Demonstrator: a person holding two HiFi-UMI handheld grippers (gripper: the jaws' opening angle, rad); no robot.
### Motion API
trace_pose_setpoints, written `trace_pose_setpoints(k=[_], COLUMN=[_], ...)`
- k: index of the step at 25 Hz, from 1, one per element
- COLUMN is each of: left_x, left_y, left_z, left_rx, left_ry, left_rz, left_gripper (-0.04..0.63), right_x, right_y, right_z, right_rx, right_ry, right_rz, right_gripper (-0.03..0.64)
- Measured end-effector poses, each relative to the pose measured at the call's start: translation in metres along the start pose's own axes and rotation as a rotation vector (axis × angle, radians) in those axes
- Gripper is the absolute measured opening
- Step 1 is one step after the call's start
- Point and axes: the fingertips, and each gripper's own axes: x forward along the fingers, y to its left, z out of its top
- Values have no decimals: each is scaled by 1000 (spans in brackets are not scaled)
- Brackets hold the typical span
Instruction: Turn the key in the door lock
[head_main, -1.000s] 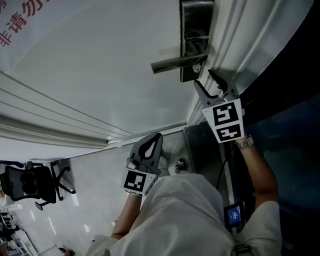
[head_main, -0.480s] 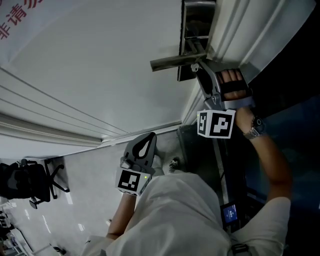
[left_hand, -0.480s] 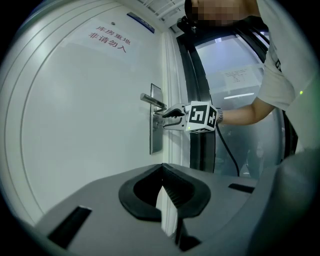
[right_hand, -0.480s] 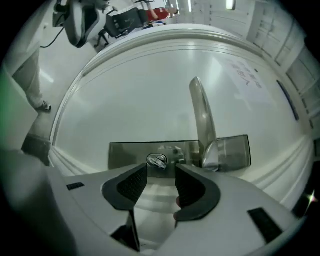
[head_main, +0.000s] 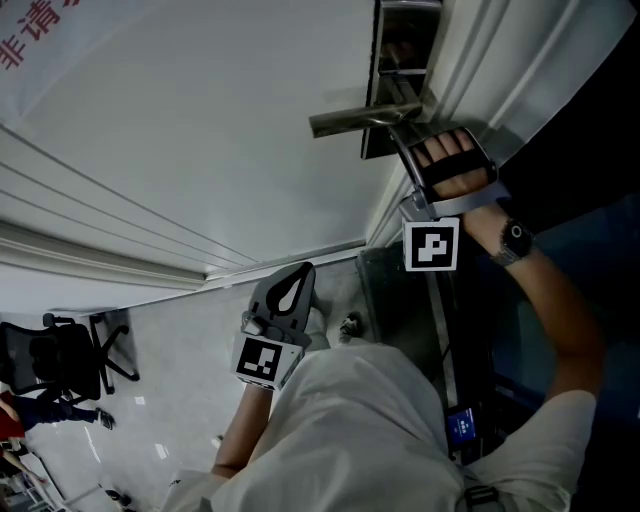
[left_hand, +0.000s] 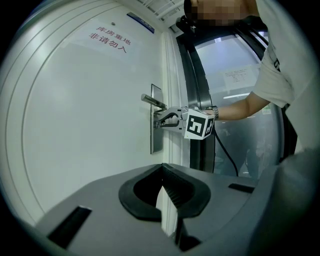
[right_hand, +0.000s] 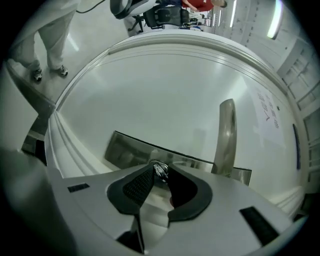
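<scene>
Only the head of the key (right_hand: 160, 171) shows; its blade is buried in the lock plate (right_hand: 130, 150). The head view's top edge crops that plate and the red lettering (head_main: 25, 45). The paper notice (left_hand: 239, 80) has print too small to read.

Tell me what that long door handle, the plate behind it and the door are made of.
The long silvery lever handle looks like brushed metal: a dull grey sheen. The rectangular lock plate seems polished steel, mirroring its surroundings. The white door is smooth and matt, probably painted; its core I cannot tell.
</scene>
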Motion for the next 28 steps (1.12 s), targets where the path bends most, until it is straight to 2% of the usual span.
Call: trace_pose_setpoints(k=[4,5,8,12,26,28], left_x=[-1,-1,-1,1,16,17], left_y=[2,2,3,3,-10,-12], left_z=[-1,-2,-2,-5,1,0], left_rx=[-7,-7,-7,-9,2,3], left_ry=[-1,2,4,10,-5,3], left_rz=[0,-1,-3,-3,-43,-47], left_gripper=[5,5,5,5,5,5], right_x=[2,2,2,3,3,3], right_y=[0,0,-4,-7,-12,-12], right_z=[-1,-2,-5,-6,-10,-10], right_rx=[-16,-2,59,168,587,653], right_ry=[22,28,40,41,102,104], right_rz=[-21,-26,-63,-92,-108,-109], right_gripper=[76,32,32,34,38,17])
